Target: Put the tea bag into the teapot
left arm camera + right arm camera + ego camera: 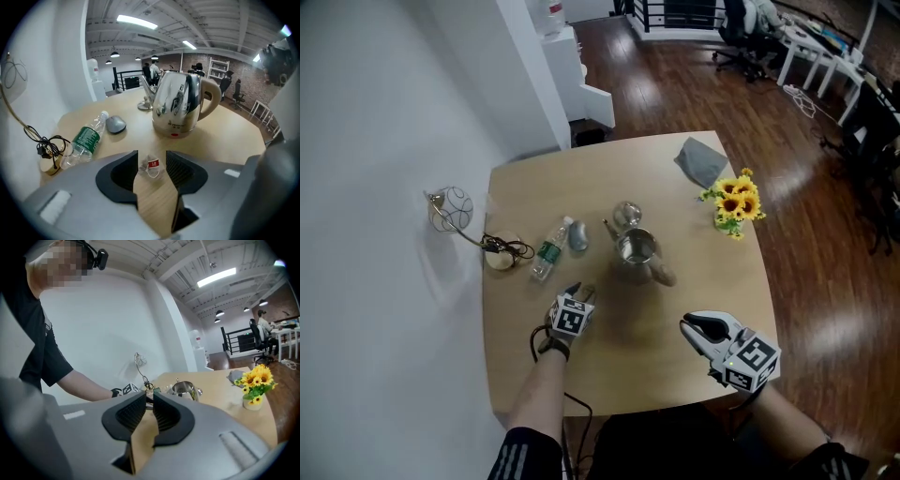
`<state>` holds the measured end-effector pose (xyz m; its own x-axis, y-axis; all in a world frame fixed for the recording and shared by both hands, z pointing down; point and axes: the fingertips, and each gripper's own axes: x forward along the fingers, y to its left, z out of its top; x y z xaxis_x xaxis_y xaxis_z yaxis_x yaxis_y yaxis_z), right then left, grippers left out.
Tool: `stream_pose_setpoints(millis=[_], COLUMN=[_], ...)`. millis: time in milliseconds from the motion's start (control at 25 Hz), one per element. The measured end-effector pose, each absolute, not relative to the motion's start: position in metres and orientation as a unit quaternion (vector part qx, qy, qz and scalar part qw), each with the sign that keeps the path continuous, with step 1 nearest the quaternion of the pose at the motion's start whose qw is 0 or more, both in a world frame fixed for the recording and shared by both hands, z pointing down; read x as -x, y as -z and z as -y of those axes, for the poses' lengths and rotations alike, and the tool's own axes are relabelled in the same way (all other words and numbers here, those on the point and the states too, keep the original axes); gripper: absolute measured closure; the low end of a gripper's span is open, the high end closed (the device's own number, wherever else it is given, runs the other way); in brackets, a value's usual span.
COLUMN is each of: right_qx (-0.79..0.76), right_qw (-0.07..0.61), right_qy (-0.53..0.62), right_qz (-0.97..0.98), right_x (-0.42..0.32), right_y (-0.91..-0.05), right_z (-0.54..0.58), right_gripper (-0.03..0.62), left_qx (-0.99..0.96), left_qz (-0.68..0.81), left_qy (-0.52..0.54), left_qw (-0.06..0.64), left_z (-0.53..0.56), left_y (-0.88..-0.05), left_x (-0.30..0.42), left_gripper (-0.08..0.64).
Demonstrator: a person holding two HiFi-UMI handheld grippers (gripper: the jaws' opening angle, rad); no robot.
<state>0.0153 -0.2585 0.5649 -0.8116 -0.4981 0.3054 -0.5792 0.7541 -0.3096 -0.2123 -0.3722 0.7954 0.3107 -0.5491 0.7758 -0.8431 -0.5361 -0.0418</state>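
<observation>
A shiny steel teapot (636,253) stands lidless in the middle of the wooden table (675,366); its lid (626,215) lies just behind it. In the left gripper view the teapot (180,108) stands straight ahead. A small tea bag (151,165) with a red tag lies flat on the table, right between the tips of my left gripper (152,157). The jaws stand wide apart and the pads do not press on it. In the head view my left gripper (579,292) is low at the teapot's near left. My right gripper (692,328) hovers at the near right, jaws slightly apart and empty.
A plastic water bottle (549,248) lies left of the teapot with a grey oval object (578,235) beside it. A cable coil (502,255) and a wire lamp (450,209) are at the left edge. Sunflowers (736,202) and a grey cloth (701,161) sit at the far right.
</observation>
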Motion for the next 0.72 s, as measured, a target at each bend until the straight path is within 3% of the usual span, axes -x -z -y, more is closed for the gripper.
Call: stream_pose_setpoints(millis=[240,480,720], right_qx=[-0.297,-0.307,-0.31], right_qw=[0.11,0.104,0.089], right_qy=[-0.211,-0.222,-0.215], right_qz=[0.925,0.92,0.922], right_x=[-0.028,-0.037,-0.043], right_y=[-0.575,-0.576,-0.564], right_z=[0.258,0.254,0.255], right_gripper=[0.537,0.537,0.537], left_qx=[-0.773,-0.778,-0.802], left_qz=[0.443,0.425,0.455], left_qy=[-0.408,-0.426,-0.361], left_qw=[0.198,0.183,0.14], left_z=[0.385,0.382,0.398], left_y=[-0.819,-0.822,-0.76], left_x=[0.216,0.208,0.199], left_gripper=[0.411,0.56,0.56])
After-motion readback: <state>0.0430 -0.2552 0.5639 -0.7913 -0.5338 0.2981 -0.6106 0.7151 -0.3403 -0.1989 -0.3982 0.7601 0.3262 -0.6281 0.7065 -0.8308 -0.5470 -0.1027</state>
